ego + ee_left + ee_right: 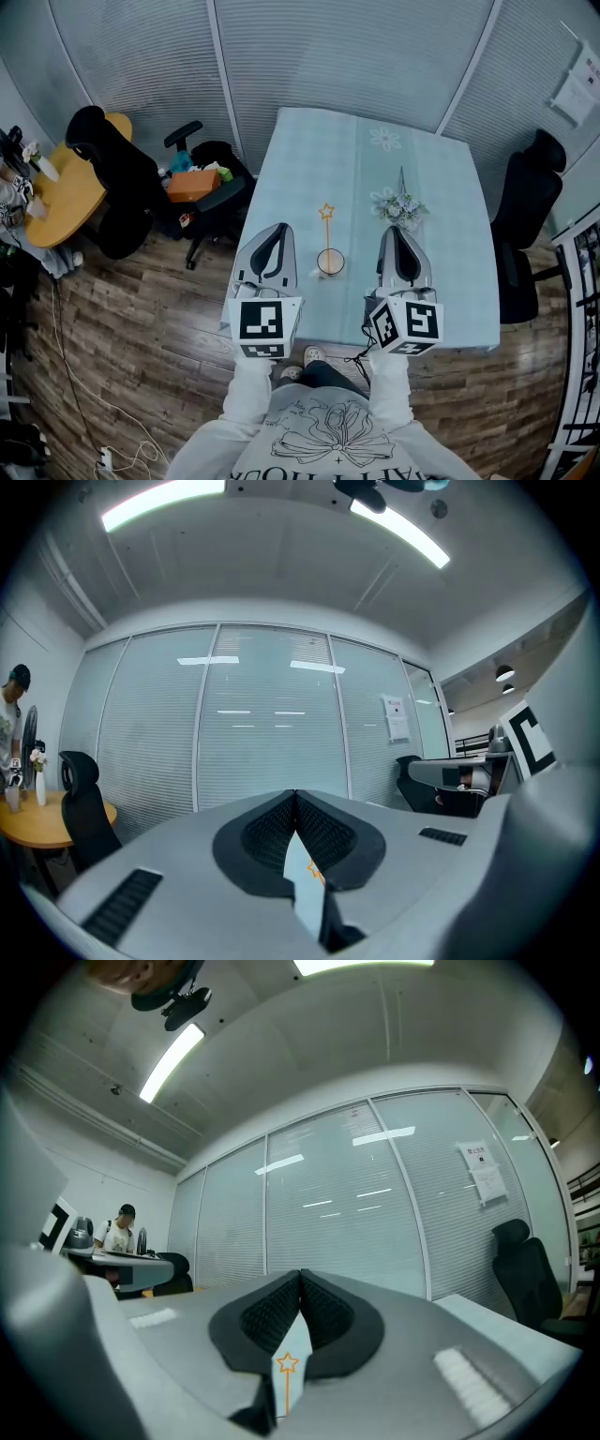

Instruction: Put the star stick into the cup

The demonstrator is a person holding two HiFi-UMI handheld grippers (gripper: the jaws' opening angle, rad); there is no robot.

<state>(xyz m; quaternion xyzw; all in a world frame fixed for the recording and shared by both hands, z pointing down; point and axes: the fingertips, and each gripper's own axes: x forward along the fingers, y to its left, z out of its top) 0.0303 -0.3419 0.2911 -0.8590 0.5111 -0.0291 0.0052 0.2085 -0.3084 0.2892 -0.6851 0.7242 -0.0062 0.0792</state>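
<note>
Nearest the camera, the person's pale sleeves lead to two tongs held side by side over the near edge of the table point(319, 150), which has a pale blue checked cloth. The left gripper point(279, 229) has its jaws closed tip to tip with nothing between the ribbed black pads point(267, 832). The right gripper point(394, 231) is likewise closed and empty. Between the two, just past their tips, a small clear cup point(330, 263) stands on the cloth. The star stick point(326, 231) stands upright in it, its orange star on top. Further along the table, beyond the right gripper, lies a flower sprig point(398, 206). Off the table's left side is a black chair with an orange box point(193, 184), and at the right side a black office chair point(525, 220).
</note>
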